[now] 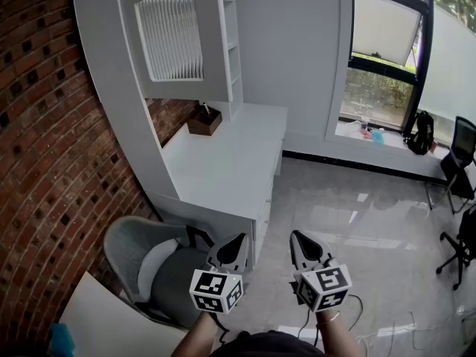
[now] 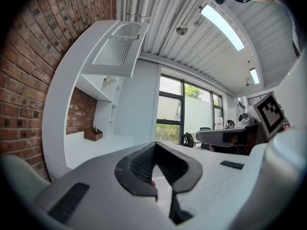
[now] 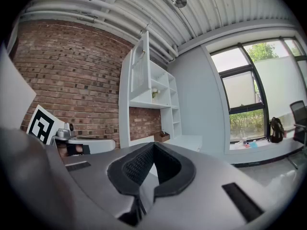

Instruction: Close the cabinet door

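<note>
The white cabinet door (image 1: 175,39), with a slatted panel, stands swung out from the upper shelf unit (image 1: 229,43) on the brick wall. It also shows in the left gripper view as the door (image 2: 117,51), and in the right gripper view as the door (image 3: 139,71). Both grippers hover low and near me, well short of the cabinet. My left gripper (image 1: 238,240) is shut with nothing in it, its pads (image 2: 144,174) closed together. My right gripper (image 1: 299,236) is shut and empty too, with its pads (image 3: 165,174) meeting.
A white desk (image 1: 230,162) runs below the cabinet with a small brown box (image 1: 204,121) at its back. A grey chair (image 1: 149,262) stands at the desk's near end. Office chairs (image 1: 457,162) and a window (image 1: 387,58) are at the right, beyond a glossy floor (image 1: 357,222).
</note>
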A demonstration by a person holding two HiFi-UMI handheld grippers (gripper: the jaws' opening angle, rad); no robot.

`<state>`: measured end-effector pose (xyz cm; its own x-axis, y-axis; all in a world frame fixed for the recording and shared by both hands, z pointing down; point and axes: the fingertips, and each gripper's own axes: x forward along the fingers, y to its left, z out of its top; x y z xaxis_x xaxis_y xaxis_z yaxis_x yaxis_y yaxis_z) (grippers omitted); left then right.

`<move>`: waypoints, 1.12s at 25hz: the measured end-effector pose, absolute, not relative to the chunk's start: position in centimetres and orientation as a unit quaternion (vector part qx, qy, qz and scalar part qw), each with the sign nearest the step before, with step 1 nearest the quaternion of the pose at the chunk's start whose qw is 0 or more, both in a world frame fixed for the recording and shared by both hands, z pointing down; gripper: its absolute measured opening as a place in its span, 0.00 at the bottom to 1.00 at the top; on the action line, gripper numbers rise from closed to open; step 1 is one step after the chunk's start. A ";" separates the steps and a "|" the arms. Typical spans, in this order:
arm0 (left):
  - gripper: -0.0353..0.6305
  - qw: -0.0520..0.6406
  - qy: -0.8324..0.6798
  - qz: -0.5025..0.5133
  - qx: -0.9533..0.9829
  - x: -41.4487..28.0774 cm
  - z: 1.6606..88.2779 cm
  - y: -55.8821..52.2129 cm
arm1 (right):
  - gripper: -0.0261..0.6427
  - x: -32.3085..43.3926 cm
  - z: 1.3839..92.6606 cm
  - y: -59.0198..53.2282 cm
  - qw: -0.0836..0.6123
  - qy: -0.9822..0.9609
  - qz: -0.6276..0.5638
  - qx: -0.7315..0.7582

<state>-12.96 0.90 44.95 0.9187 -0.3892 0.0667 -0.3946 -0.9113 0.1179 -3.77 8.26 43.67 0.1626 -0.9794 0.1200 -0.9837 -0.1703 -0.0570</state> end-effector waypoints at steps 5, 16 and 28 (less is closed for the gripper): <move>0.07 0.064 -0.207 0.024 0.976 -13.0 45.2 0.9 | 0.04 -4.2 43.4 8.2 0.007 -0.654 0.062 0.754; 0.07 0.070 -0.231 0.026 0.970 -13.0 45.5 1.4 | 0.04 -3.6 44.4 9.4 -0.015 -0.670 0.076 0.739; 0.07 -0.014 -0.271 -0.047 0.961 -11.2 32.9 -2.9 | 0.04 -1.0 36.0 6.2 -0.013 -0.716 -0.018 0.697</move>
<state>-11.16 -2.88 32.93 0.8486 -0.5199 -0.0979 -0.5225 -0.8527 -0.0011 -1.01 6.24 35.96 -0.0269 -0.9987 -0.0443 -0.9996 0.0266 0.0073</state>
